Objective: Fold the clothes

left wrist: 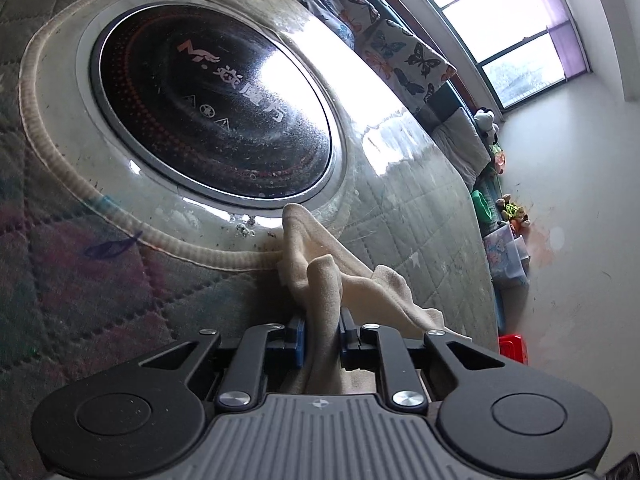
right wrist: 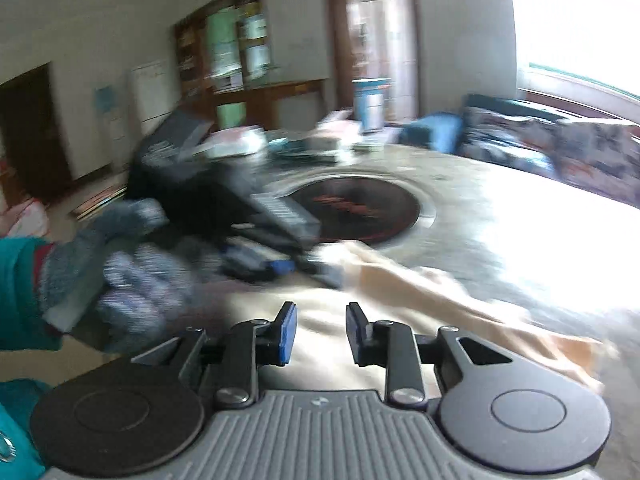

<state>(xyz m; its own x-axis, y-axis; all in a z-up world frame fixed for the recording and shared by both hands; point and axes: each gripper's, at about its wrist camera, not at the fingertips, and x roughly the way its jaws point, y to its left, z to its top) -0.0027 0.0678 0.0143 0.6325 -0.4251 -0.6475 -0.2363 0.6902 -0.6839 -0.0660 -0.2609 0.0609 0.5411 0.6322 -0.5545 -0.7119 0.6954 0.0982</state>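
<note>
While my left claw [left wrist: 322, 340] pinches a bunched fold of the cream knitted garment [left wrist: 320, 276], my right claw [right wrist: 320, 332] hovers spread and empty just above the same cloth [right wrist: 420, 284] on the quilted table cover [left wrist: 100, 280]. I judge this a mid-fold lift; next, my right should catch a free edge. Beyond lies the round black inset cooktop [left wrist: 212, 116], with open tabletop rightward.
</note>
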